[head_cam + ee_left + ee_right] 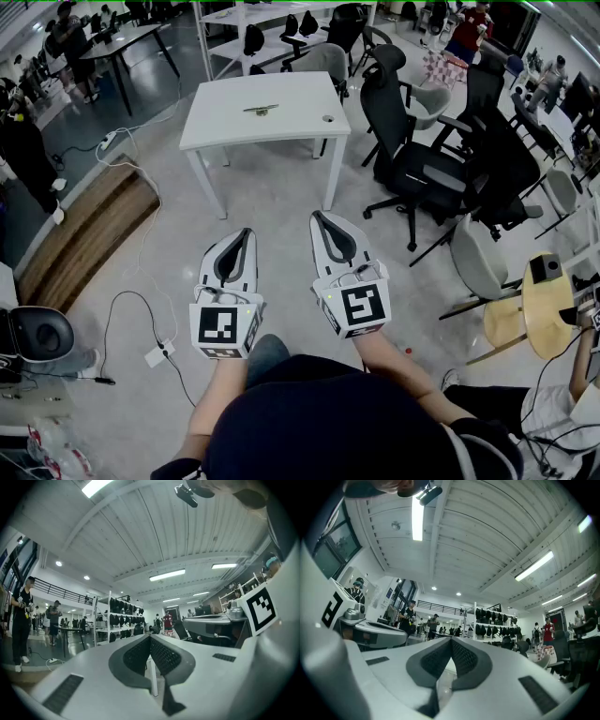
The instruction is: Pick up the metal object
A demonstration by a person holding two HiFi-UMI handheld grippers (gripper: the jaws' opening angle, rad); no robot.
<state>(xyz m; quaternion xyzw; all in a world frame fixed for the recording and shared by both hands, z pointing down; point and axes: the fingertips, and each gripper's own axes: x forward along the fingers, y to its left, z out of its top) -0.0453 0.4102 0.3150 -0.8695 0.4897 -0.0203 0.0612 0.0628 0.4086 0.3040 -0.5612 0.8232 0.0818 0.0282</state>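
A slim metal object [261, 110] lies near the middle of the white table [225, 127] far ahead in the head view. A small dark round thing [328, 119] sits near the table's right edge. My left gripper [247, 232] and right gripper [318, 217] hang side by side over the floor, well short of the table. Both are shut with nothing between their tips, as their own views show, left gripper [150, 637] and right gripper [451, 641]. Both gripper views look level across the room and show none of the metal object.
Black office chairs [412, 169] crowd the right side of the table. A wooden platform [89, 234] and trailing cables [141, 309] lie at the left. A round wooden table [548, 305] stands at the right. People stand at the room's far edges.
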